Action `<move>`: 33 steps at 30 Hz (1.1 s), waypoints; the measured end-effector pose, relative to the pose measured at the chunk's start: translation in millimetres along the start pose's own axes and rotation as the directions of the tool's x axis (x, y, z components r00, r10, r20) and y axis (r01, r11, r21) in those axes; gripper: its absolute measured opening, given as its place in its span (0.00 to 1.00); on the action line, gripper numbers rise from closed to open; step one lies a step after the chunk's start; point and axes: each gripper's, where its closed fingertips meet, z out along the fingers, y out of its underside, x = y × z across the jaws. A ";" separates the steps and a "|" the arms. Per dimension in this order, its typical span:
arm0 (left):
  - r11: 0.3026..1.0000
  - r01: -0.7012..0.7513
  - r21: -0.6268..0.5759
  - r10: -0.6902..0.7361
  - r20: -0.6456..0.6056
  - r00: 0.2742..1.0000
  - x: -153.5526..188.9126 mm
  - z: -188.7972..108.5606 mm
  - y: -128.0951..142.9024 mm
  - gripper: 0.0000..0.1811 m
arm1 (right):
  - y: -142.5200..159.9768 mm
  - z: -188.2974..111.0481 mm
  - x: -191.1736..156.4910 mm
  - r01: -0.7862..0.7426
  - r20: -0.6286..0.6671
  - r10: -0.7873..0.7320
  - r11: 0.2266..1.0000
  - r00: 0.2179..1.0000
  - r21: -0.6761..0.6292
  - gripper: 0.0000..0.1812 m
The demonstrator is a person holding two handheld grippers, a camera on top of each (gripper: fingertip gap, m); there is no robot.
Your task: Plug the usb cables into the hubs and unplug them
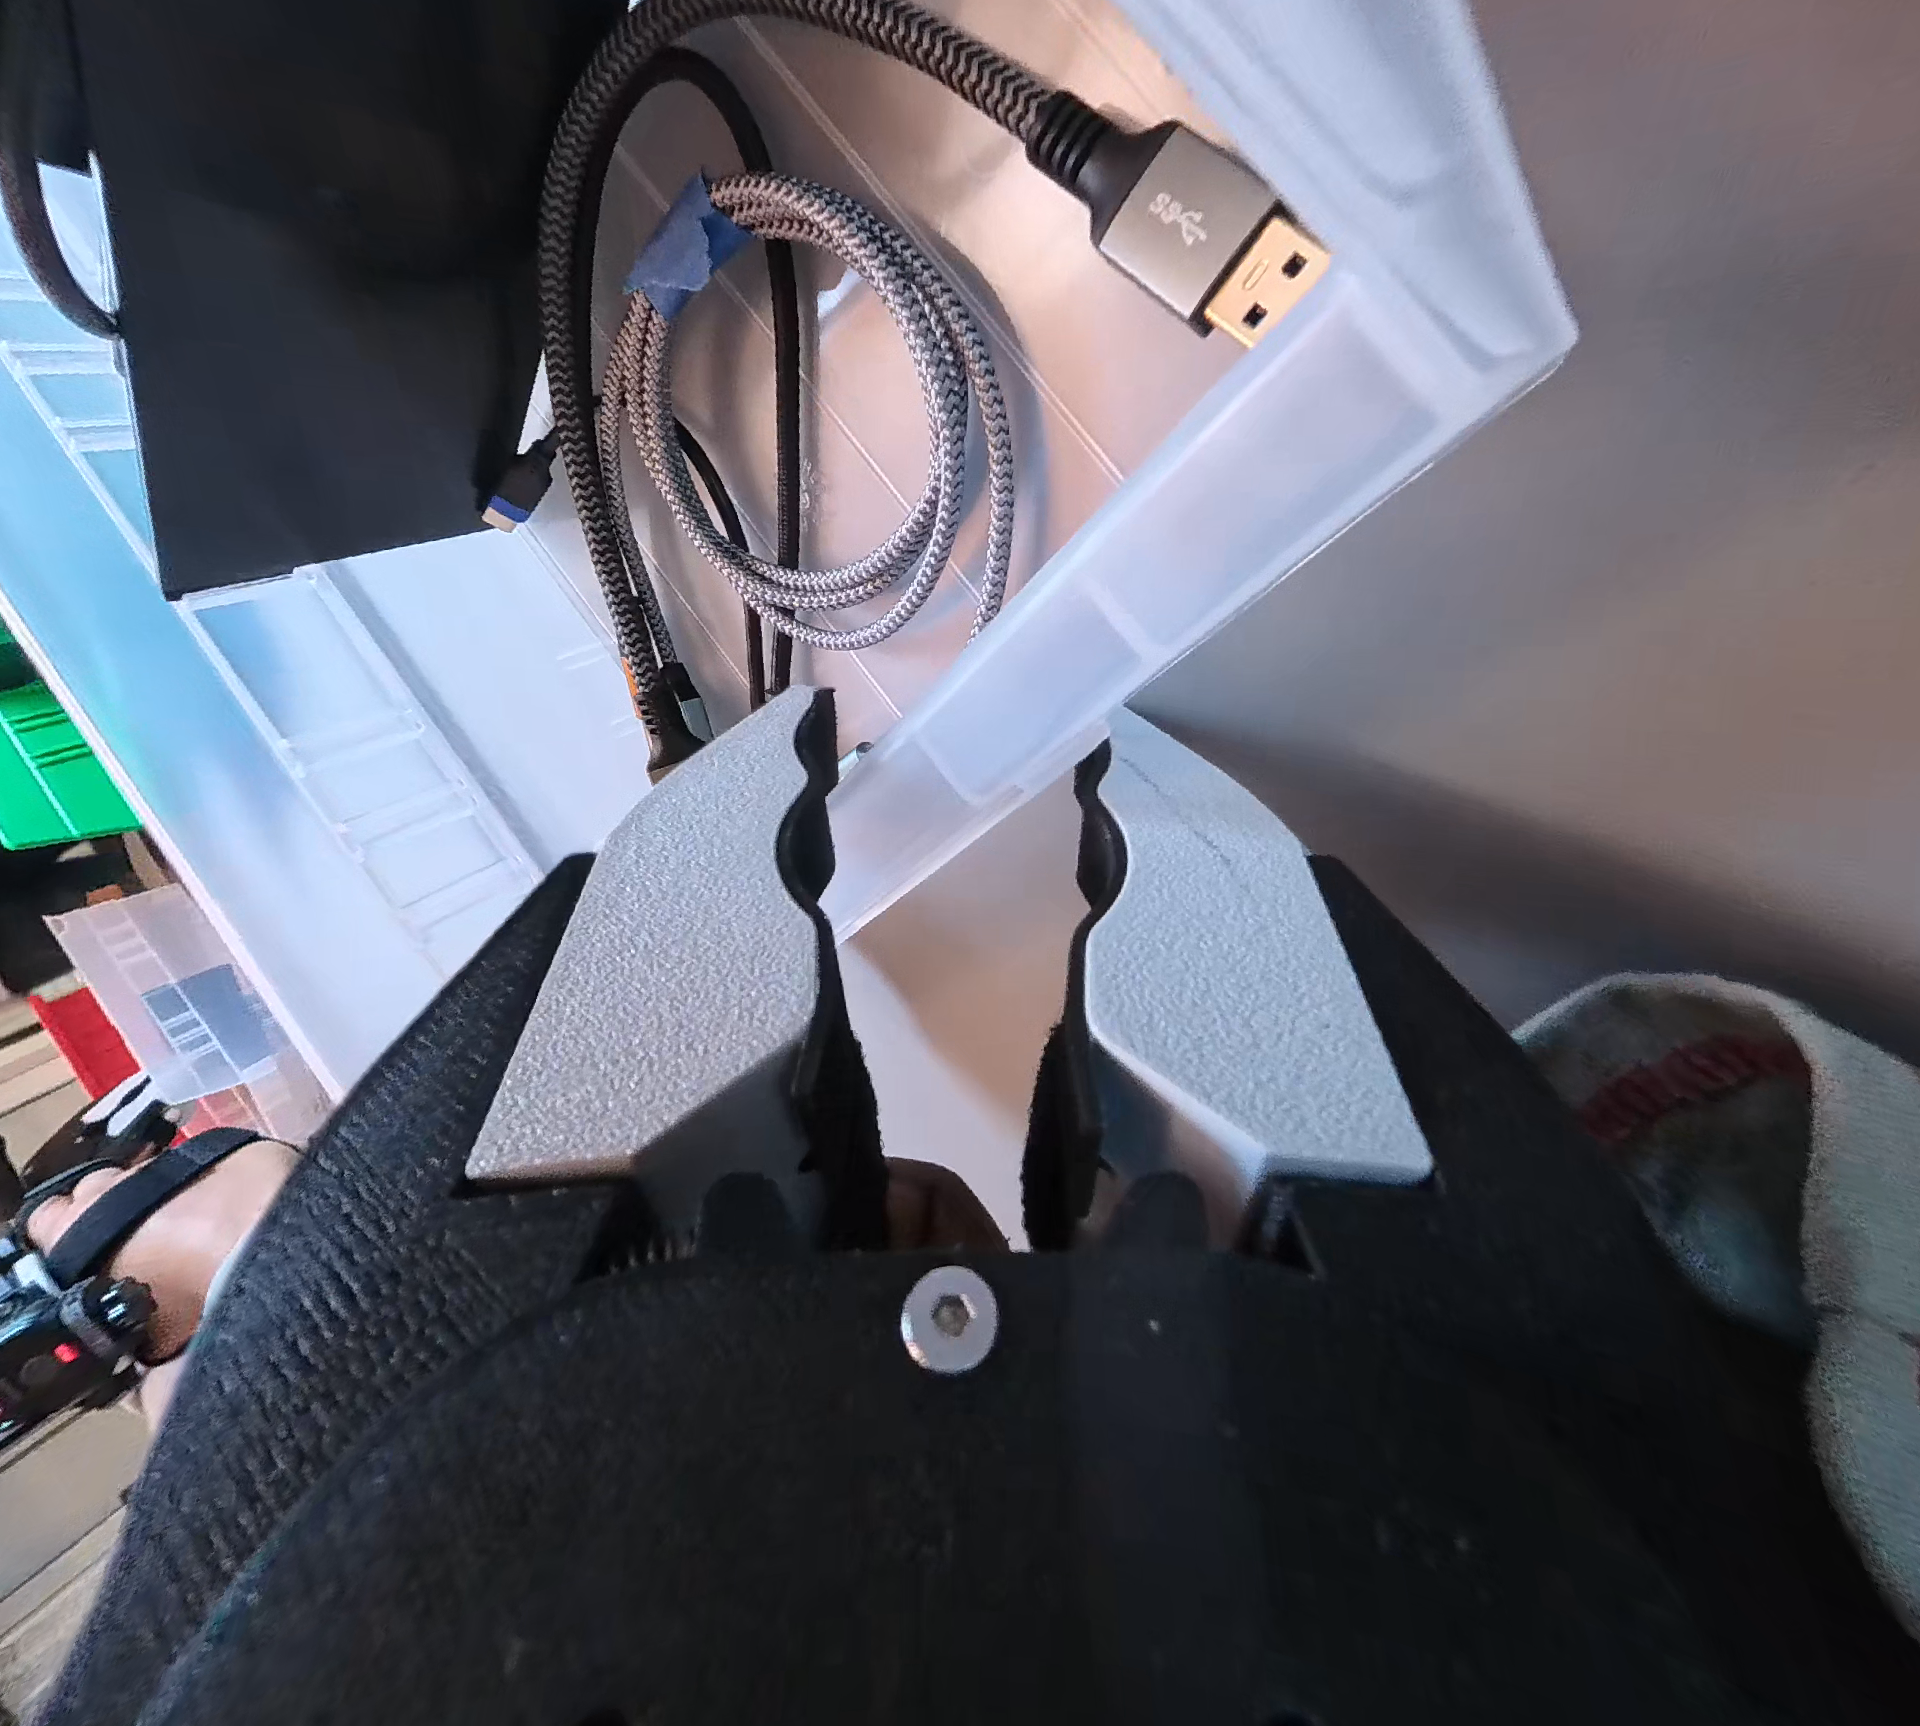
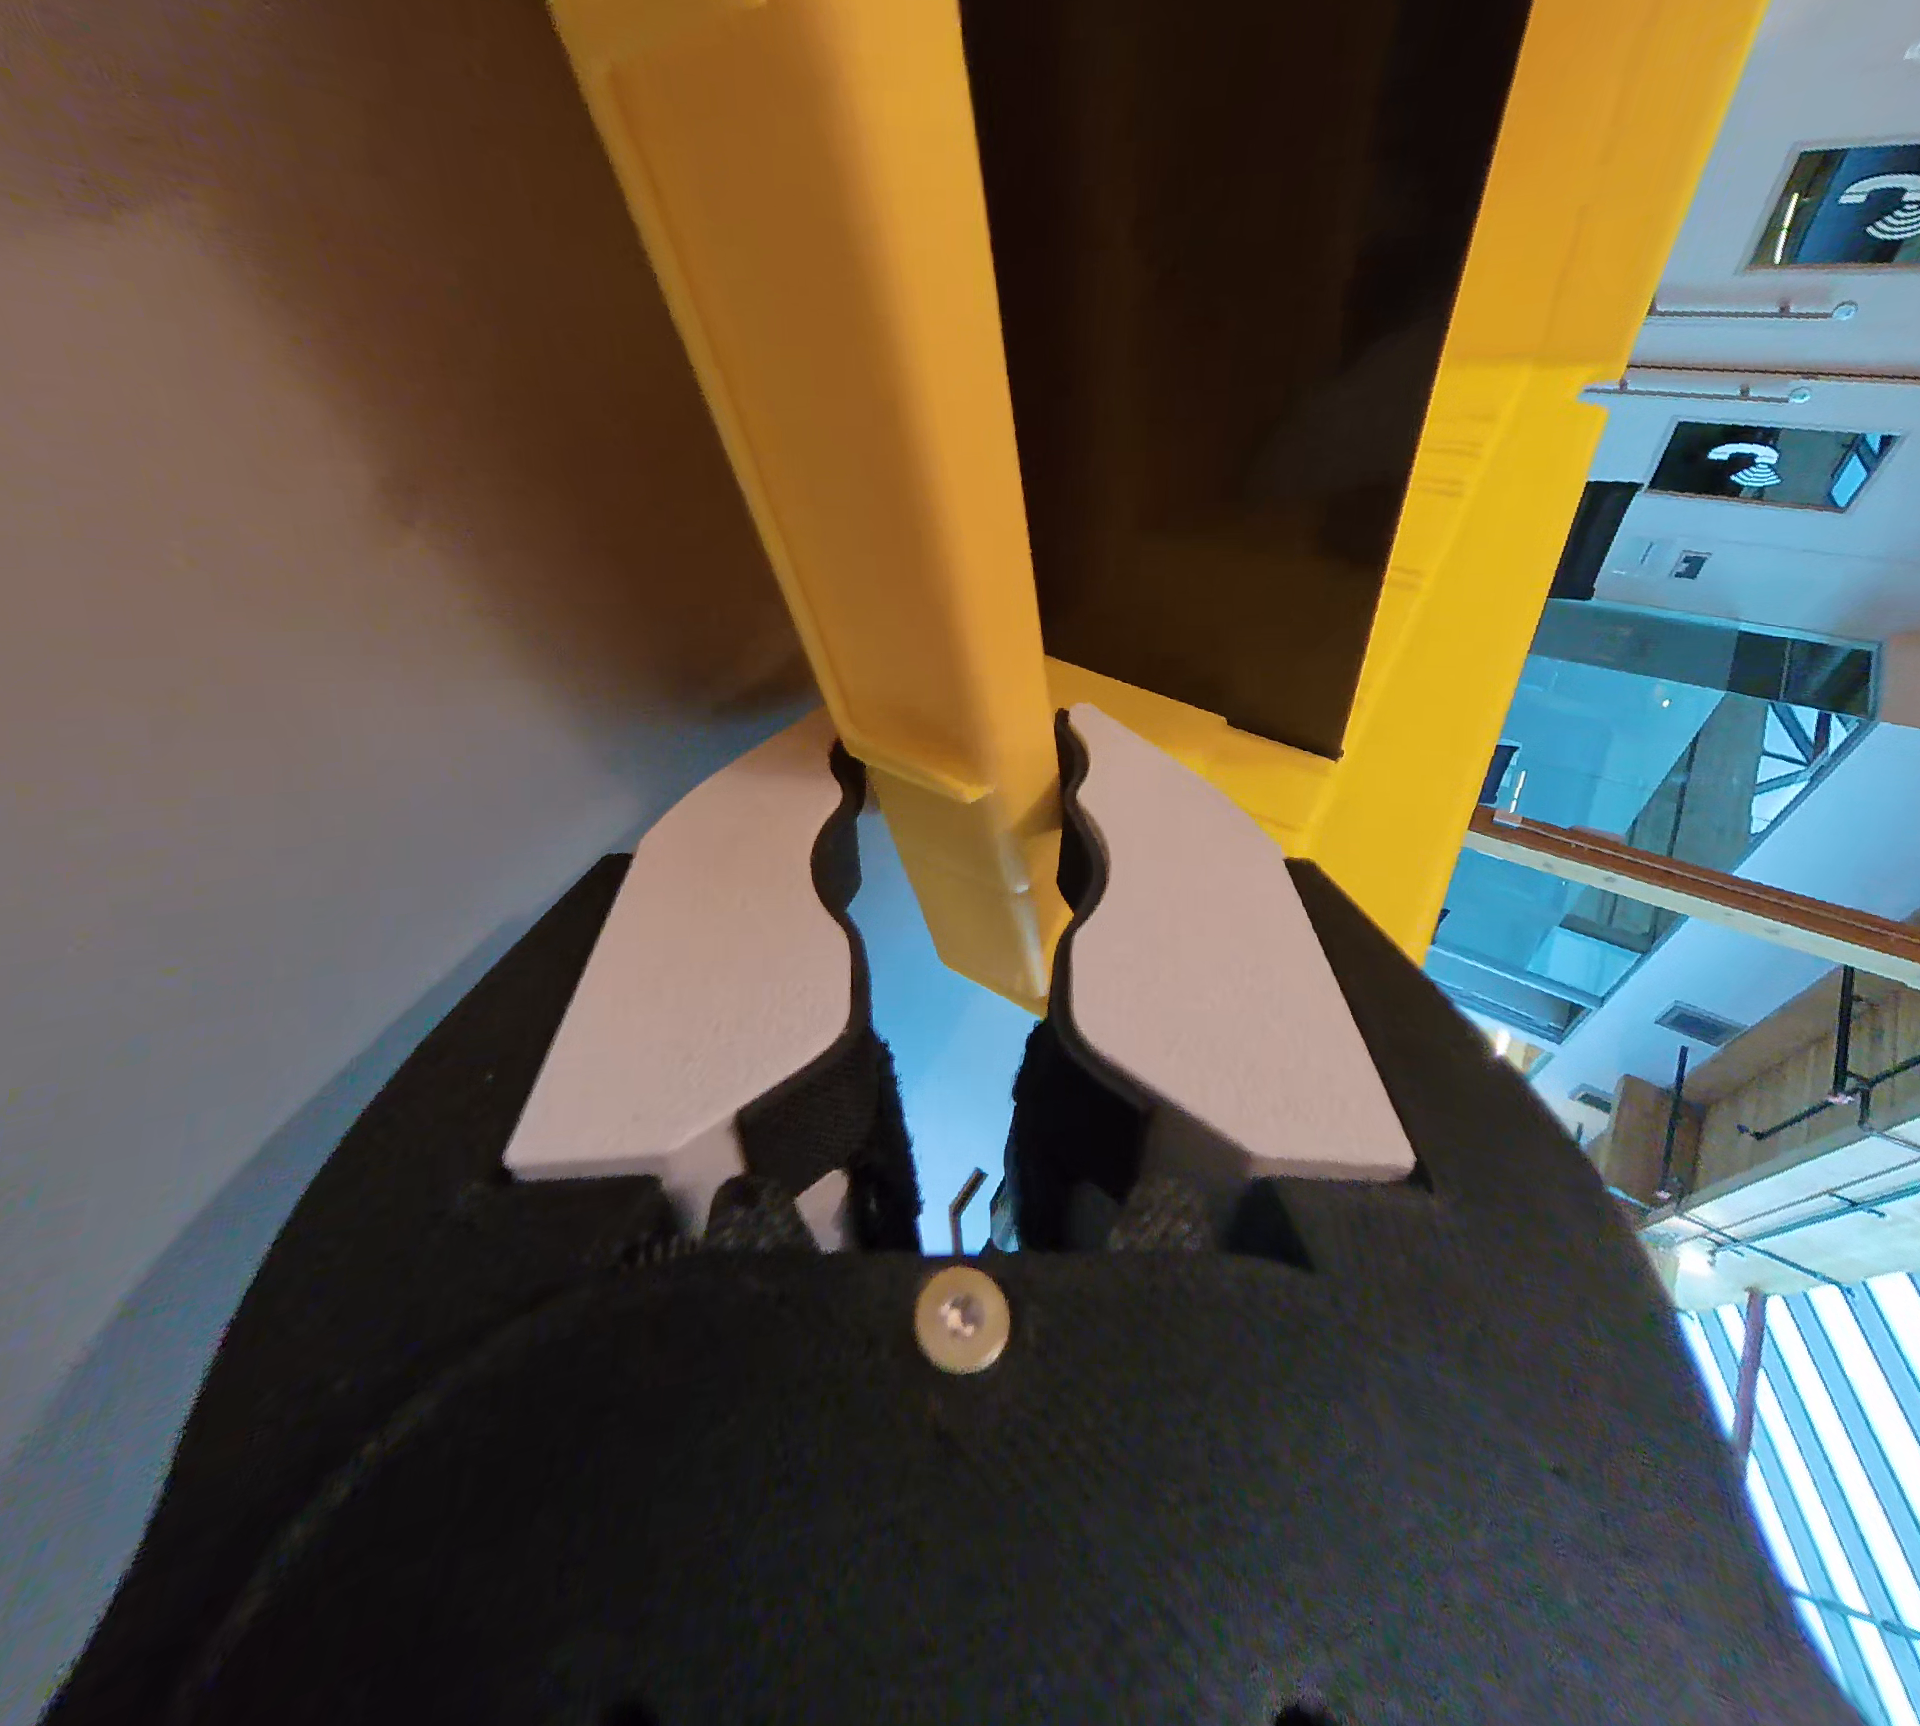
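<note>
My left gripper (image 1: pixel 956 731) is shut on the rim of a translucent plastic bin (image 1: pixel 1195 596); the rim sits between the two fingers. Inside the bin lies a thick braided USB cable with a grey plug and gold tip (image 1: pixel 1205 232). Beside it is a thinner coiled braided cable (image 1: pixel 883 471) bound with blue tape, and a small blue-tipped plug (image 1: pixel 509 513). A black box (image 1: pixel 312 222) covers the bin's upper left. My right gripper (image 2: pixel 951 741) is shut on the side wall of a yellow bin (image 2: pixel 831 388) with a dark inside (image 2: pixel 1195 274). No hub shows clearly.
More clear bins (image 1: pixel 343 741), a green bin (image 1: pixel 42 762) and a red one (image 1: pixel 83 1032) lie at the left. A person's hand with a black strap (image 1: pixel 125 1240) is at the lower left. Behind the yellow bin are glass railings (image 2: pixel 1662 741) and a building interior. There is about 75 cm between the tips of the two grippers.
</note>
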 end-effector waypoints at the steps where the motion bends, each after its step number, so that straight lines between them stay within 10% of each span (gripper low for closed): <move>1: 1.000 0.000 -0.005 0.000 0.001 1.000 -0.3 0.0 1.4 0.25 | 1.7 -0.1 -0.1 -0.003 -0.001 0.003 1.000 1.000 -0.005 0.19; 14: 0.999 0.008 0.035 -0.008 0.026 1.000 -2.3 -1.2 4.8 0.27 | 14.9 2.1 0.7 -0.064 -0.004 0.064 0.997 0.998 -0.043 0.23; 21: 0.907 0.215 0.363 -0.143 -0.215 0.966 10.6 -46.5 -28.2 0.47 | -23.1 -34.7 16.1 -0.313 0.102 0.296 0.915 0.950 0.253 0.44; 26: 0.658 0.362 0.660 -0.300 -0.211 0.930 -28.1 -96.3 -57.5 0.50 | -64.5 -88.9 67.1 -0.431 0.091 0.475 0.679 0.875 0.594 0.50; 33: 0.164 0.595 0.787 -0.659 -0.361 0.659 -92.7 -123.9 -85.1 0.50 | -138.2 -179.8 128.2 -0.346 0.164 0.617 0.186 0.770 0.920 0.56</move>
